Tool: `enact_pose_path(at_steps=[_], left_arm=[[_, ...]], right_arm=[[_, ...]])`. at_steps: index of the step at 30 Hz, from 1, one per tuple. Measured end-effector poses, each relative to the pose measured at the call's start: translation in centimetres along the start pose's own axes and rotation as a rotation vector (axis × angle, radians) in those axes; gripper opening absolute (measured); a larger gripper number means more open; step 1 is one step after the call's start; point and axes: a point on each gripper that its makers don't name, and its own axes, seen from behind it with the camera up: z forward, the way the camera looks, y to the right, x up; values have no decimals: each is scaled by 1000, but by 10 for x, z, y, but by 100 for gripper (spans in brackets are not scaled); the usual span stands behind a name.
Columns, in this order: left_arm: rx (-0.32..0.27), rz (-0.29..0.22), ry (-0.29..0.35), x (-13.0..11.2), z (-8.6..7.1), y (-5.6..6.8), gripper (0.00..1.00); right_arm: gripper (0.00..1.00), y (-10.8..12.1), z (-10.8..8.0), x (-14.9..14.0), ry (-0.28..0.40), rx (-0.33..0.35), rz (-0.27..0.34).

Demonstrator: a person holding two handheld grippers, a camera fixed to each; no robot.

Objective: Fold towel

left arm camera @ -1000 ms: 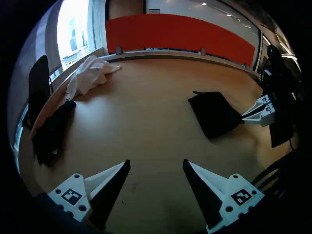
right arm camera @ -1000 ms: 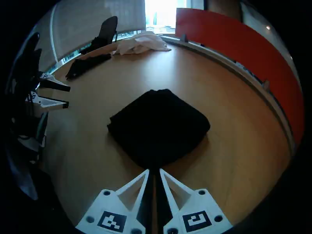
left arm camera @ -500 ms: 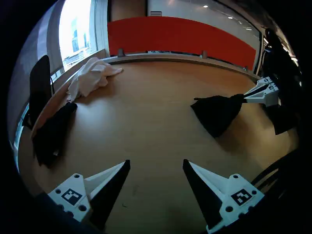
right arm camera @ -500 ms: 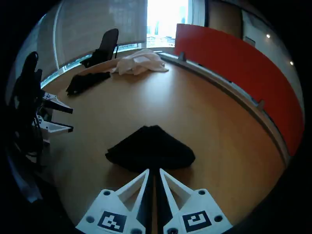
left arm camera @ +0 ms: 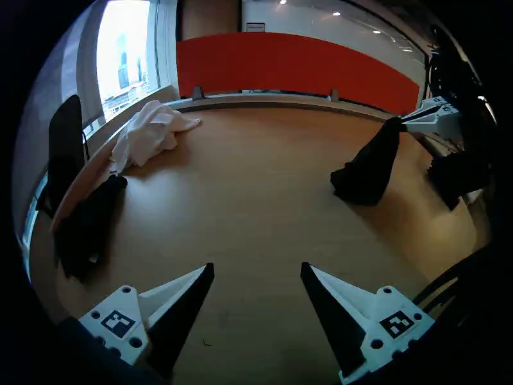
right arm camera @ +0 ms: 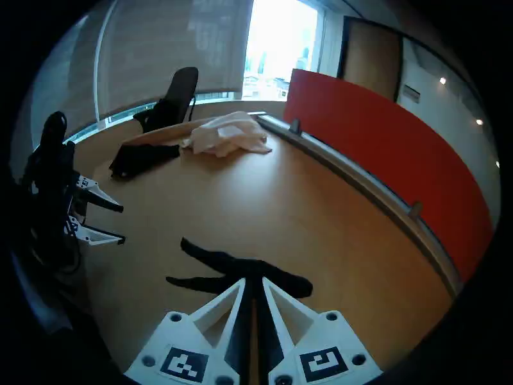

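Right tongs tight on black towel, pinched edge hidden; left tongs apart over table.

daylight pours in from the window far left, blown out to white, and the wooden table picks up a pale sheen below it. rest of the room's dim, small ceiling spots glinting far off. the black towel reads as a flat dark shape, folds lost, soft shadow at its base. the red partition bows with the fisheye, edges darkening; focus is fairly sharp.
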Motion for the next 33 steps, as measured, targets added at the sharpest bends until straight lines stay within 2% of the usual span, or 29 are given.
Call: enact_pose_path(at_steps=[14,25,33], left_arm=[[-15,21,13,9,-1,3,100],[-24,28,18,13,-2,10,100],[-30,19,15,13,-1,11,100]], right_arm=[[3,33,-32,21,38,-71,5],[3,67,-54,22,48,-123,27],[3,102,-78,10,35,-172,58]])
